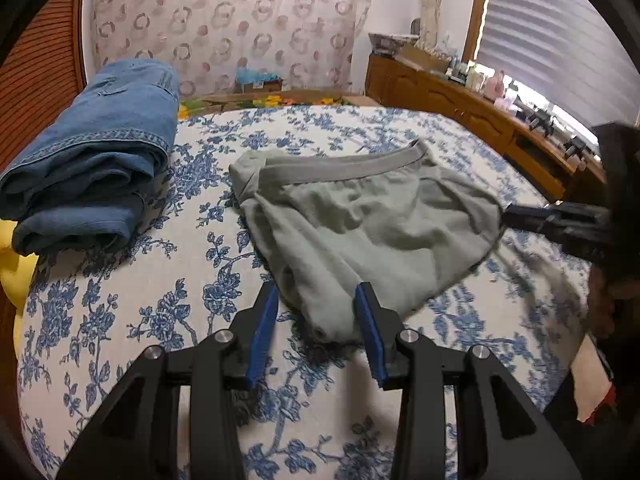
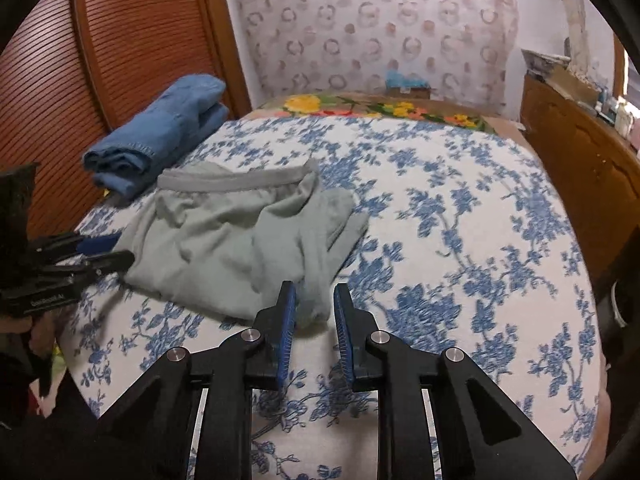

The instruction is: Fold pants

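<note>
Lining up the next fold

We hold both grippers, left gripper (image 1: 317, 304) and right gripper (image 2: 315, 304), with fingers open around the grey pants' (image 1: 360, 224) near corners on the bed (image 1: 160, 280), ready to pinch.

Dim, soft indoor light, heavy fisheye curvature

Daylight glares through the window blind (image 1: 560, 36); black vignette rings the corners, and motion blur smears the floral bedspread (image 2: 460, 240).

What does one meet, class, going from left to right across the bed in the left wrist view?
Folded blue denim jeans → crumpled grey-green cotton pants with a grey waistband → the right tool, black, at the pants' right edge.
</note>
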`<state>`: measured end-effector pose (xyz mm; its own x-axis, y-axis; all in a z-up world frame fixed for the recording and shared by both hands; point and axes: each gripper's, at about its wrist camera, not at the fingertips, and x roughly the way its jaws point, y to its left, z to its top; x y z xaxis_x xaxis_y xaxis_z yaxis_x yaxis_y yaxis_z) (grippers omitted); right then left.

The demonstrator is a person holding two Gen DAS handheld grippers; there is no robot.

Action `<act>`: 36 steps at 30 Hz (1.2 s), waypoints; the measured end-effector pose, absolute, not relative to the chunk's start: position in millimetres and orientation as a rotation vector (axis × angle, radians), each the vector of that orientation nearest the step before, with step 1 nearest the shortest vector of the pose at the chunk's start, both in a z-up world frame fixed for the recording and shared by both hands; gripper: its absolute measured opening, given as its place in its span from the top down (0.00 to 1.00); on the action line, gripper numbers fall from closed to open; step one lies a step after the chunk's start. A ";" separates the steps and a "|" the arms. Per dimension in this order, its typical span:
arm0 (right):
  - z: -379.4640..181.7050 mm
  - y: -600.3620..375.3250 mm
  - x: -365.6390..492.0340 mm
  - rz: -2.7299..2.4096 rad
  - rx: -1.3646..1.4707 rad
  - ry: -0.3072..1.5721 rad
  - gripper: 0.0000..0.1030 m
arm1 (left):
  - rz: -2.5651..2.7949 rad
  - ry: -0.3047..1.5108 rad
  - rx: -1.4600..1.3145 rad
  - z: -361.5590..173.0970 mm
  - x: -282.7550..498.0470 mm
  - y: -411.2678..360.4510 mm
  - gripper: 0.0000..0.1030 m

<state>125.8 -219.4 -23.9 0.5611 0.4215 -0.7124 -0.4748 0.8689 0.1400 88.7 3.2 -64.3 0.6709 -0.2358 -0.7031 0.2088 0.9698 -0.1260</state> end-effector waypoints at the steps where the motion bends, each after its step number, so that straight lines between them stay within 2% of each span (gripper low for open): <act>1: -26.9 -216.7 125.5 0.541 -0.085 0.837 0.82 | -0.260 0.795 -0.045 -63.3 86.4 3.6 0.62; 7: -39.6 -213.3 127.3 0.541 -0.125 0.874 0.82 | -0.287 0.815 -0.045 -68.7 87.6 -4.2 0.63; 10: -40.1 -212.6 130.8 0.545 -0.127 0.876 0.82 | -0.300 0.826 -0.068 -69.0 90.5 -5.8 0.68; 15: -39.9 -206.6 131.4 0.547 -0.177 0.864 0.83 | -0.296 0.792 -0.070 -63.3 90.7 -6.3 0.90; 19: -36.5 -211.2 129.7 0.544 -0.177 0.835 0.95 | -0.284 0.740 -0.074 -49.0 89.9 -3.2 0.92; 25: -16.3 -231.4 117.3 0.523 -0.146 0.768 0.99 | -0.276 0.677 -0.096 -22.1 86.4 9.7 0.93; 29: -12.3 -240.2 111.3 0.526 -0.125 0.768 1.00 | -0.285 0.689 -0.083 -23.9 86.1 7.3 0.92; 33: -16.2 -235.0 107.3 0.557 -0.117 0.780 0.98 | -0.281 0.705 -0.091 -28.5 91.2 6.9 0.92; 35: -22.1 -228.2 109.4 0.578 -0.125 0.800 0.89 | -0.283 0.701 -0.096 -25.3 93.8 6.8 0.92; 36: -25.1 -224.3 110.3 0.581 -0.136 0.803 0.82 | -0.283 0.697 -0.092 -22.7 94.6 4.8 0.92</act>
